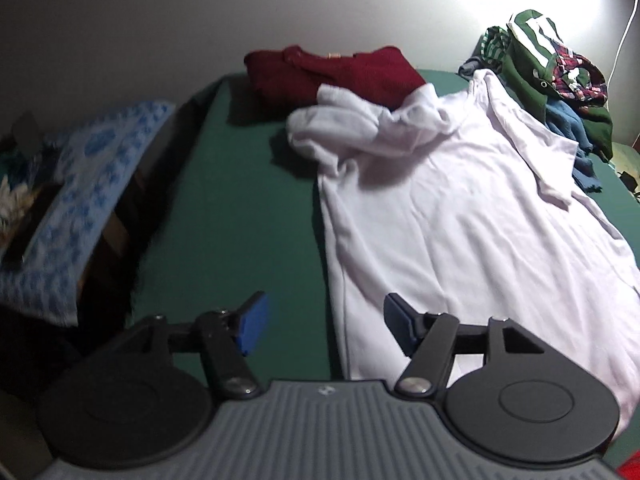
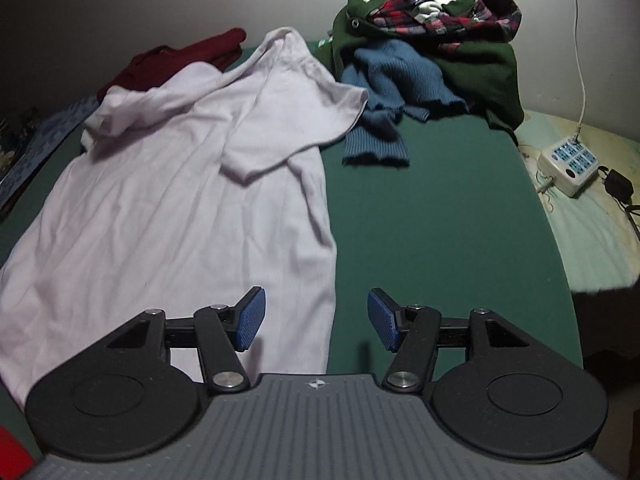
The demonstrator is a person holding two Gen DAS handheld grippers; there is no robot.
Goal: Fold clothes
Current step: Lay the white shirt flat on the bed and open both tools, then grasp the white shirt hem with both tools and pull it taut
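The pale white cotton T-shirt (image 1: 460, 208) lies spread flat on the dark green bed sheet (image 1: 240, 208), collar end away from the cameras, its hem nearest them. Going left to right: the left claw (image 1: 320, 322) hovers with blue pads apart and nothing between them, straddling the shirt's left side edge near the hem. The right claw (image 2: 316, 318) is likewise spread and empty over the right side edge. To fold cleanly, each claw should probably drop onto its hem corner and pinch both fabric layers before lifting together. The far left sleeve is bunched and likely needs smoothing first.
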